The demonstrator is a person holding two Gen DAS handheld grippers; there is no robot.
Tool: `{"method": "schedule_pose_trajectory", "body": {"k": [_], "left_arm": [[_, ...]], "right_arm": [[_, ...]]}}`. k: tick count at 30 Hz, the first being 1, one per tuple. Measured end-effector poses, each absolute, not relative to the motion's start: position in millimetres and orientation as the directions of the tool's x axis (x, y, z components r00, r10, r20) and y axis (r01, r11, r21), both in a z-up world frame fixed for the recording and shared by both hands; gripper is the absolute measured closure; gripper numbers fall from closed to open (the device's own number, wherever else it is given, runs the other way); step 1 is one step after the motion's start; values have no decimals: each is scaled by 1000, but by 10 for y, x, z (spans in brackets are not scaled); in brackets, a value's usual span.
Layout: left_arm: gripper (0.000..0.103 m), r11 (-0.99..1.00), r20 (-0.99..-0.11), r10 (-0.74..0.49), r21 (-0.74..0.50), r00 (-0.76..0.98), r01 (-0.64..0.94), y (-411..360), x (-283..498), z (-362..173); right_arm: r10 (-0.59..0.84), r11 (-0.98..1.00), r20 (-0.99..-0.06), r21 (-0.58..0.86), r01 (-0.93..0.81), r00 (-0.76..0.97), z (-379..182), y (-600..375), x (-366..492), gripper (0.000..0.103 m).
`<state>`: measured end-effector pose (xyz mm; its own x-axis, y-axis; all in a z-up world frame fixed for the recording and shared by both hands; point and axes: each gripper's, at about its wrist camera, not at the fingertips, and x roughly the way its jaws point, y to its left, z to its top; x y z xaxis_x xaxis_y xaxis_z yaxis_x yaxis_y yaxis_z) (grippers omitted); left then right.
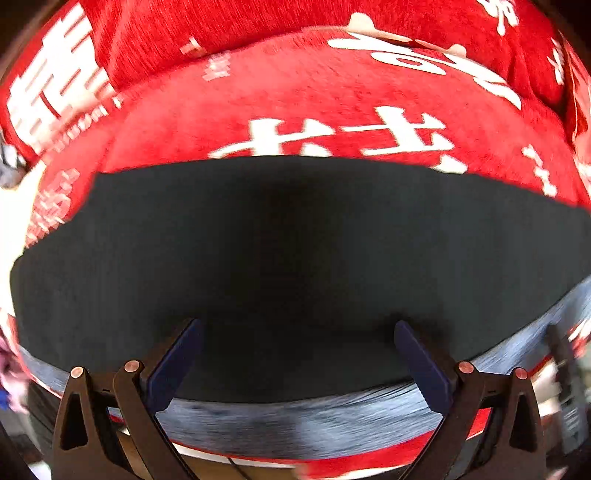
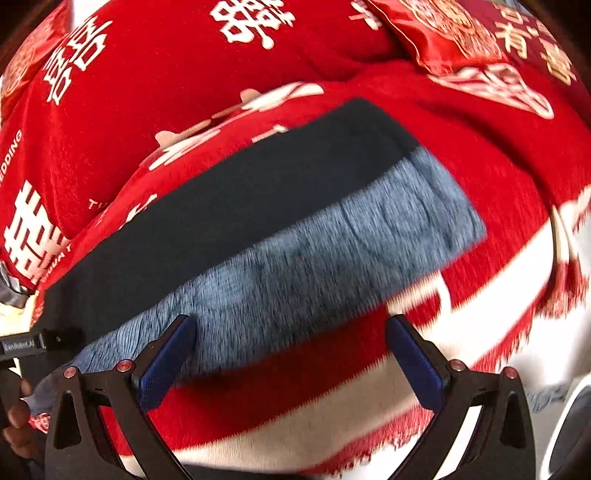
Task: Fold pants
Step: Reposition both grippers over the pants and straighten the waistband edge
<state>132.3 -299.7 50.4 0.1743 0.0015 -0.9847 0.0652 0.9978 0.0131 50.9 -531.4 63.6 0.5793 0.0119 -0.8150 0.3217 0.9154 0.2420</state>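
The pants (image 1: 295,258) lie flat on a red blanket, dark navy on top with a blue-grey fleecy inner band (image 1: 295,424) along the near edge. In the right wrist view the pants (image 2: 229,221) run diagonally as a long folded strip, the blue-grey lining (image 2: 332,258) on the near side. My left gripper (image 1: 297,332) is open and empty, its fingers just over the near edge of the dark cloth. My right gripper (image 2: 291,328) is open and empty, over the near edge of the lining.
The red blanket (image 1: 332,110) with white characters covers the surface, with a white striped, fringed edge (image 2: 498,314) to the right. A red cushion (image 2: 461,33) lies at the far right. The other gripper and a hand (image 2: 18,369) show at the left edge.
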Motion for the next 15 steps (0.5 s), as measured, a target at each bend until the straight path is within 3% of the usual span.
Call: {"method": "schedule_pose_trajectory", "body": {"k": [9,15], "left_arm": [[0,999,-984,45,49,173,20,-3544,1820,490],[0,997,-983,43,52,180,51,-3521,1364,477]], "right_arm": [[-29,909,-790,234,345,612,686,-5467,845,0],[-15,921,-773,236,309,635,716,-5517,734,4]]}}
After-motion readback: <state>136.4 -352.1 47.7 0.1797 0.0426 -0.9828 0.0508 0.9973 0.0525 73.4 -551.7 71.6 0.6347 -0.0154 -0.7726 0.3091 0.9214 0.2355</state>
